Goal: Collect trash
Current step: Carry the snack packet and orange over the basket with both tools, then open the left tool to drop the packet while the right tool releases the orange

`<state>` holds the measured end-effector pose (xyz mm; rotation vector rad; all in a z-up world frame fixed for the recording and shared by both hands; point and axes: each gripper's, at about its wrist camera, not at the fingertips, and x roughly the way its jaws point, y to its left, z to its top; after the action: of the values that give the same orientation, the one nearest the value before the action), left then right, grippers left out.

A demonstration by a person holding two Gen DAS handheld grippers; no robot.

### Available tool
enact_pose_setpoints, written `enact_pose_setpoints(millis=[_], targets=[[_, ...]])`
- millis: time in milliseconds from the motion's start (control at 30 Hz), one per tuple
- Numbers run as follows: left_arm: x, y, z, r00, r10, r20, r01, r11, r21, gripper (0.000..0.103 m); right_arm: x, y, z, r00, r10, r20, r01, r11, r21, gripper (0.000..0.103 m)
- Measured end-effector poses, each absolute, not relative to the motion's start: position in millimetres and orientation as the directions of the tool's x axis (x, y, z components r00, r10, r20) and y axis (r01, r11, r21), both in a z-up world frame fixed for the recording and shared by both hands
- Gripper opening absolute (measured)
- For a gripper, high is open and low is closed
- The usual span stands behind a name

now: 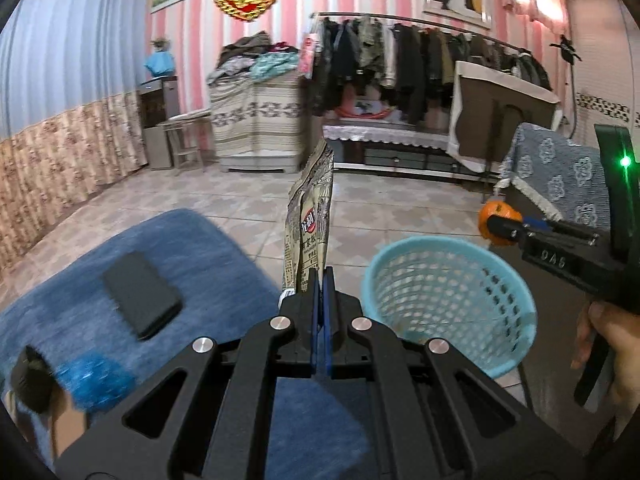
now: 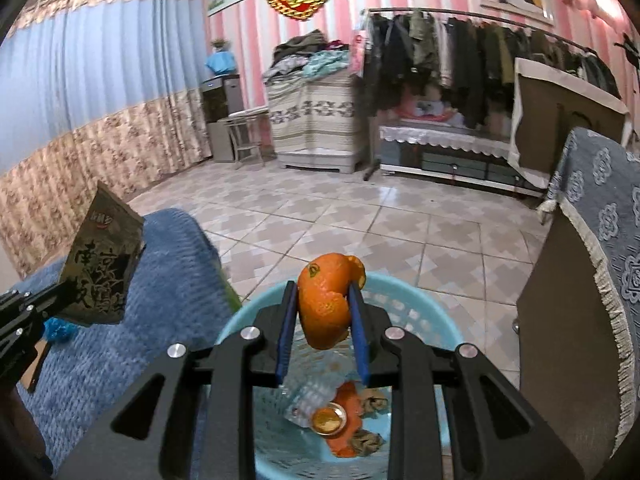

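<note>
One blue-covered table [image 1: 224, 248] carries one black case [image 1: 141, 294] lying flat toward its left side and one crumpled blue wrapper [image 1: 94, 380] at its near left edge, with a dark object beside the wrapper too blurred to name. Just off the table's right edge stands one light blue basket [image 1: 448, 300], a perforated plastic tub; from the right wrist view it holds a small heap at the bottom: orange peel scraps [image 2: 348, 404], a clear crinkled plastic piece [image 2: 314, 398], one round gold foil cup [image 2: 329, 420] and some brownish bits. There are two claws. The left claw [image 1: 320, 280] is clamped on one snack bag [image 1: 310, 216], a tan printed packet standing upright above the table's right edge, next to the basket. The right claw [image 2: 323, 308] is clamped on one curled orange peel [image 2: 326, 300], held directly over the basket's opening, above the rim and clear of the trash inside.
</note>
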<state>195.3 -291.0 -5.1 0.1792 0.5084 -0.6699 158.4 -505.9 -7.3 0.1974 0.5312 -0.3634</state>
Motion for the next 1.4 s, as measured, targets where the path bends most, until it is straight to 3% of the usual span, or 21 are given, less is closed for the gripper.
enact_pose_setpoints(millis=[567, 867, 967, 1033, 1200, 1400], targets=[[179.5, -407.7, -34.2, 0.520, -0.644, -0.561, 0.768, 0.640, -0.023, 0.000, 149.2, -576.7, -38.6, 0.760, -0.334, -0.557, 0.501, 0.848, 0.175, 0.026], [196.6, -427.0, -60.6, 0.484, -0.621, -0.617, 0.764, 0.643, -0.048, 0.002, 147.9, -586.2, -45.3, 0.750, -0.341, -0.567, 0.521, 0.833, 0.188, 0.026], [205.1, -418.9, -62.2, 0.496, -0.608, -0.620, 0.748, 0.662, -0.050, 0.022, 149.0, -586.1, -47.4, 0.750, -0.339, -0.569, 0.517, 0.836, 0.183, 0.026], [208.7, -411.7, -59.3, 0.522, -0.598, -0.608, 0.729, 0.683, -0.046, 0.046, 151.0, -584.7, -49.5, 0.748, -0.337, -0.571, 0.514, 0.839, 0.178, 0.026], [221.1, -391.1, -48.6, 0.605, -0.546, -0.579, 0.660, 0.751, -0.019, 0.079, 158.1, -576.0, -53.4, 0.746, -0.330, -0.579, 0.502, 0.849, 0.163, 0.026], [240.3, -356.7, -34.5, 0.679, -0.486, -0.550, 0.574, 0.819, -0.017, 0.090, 170.8, -563.2, -56.7, 0.750, -0.313, -0.582, 0.475, 0.868, 0.145, 0.026]])
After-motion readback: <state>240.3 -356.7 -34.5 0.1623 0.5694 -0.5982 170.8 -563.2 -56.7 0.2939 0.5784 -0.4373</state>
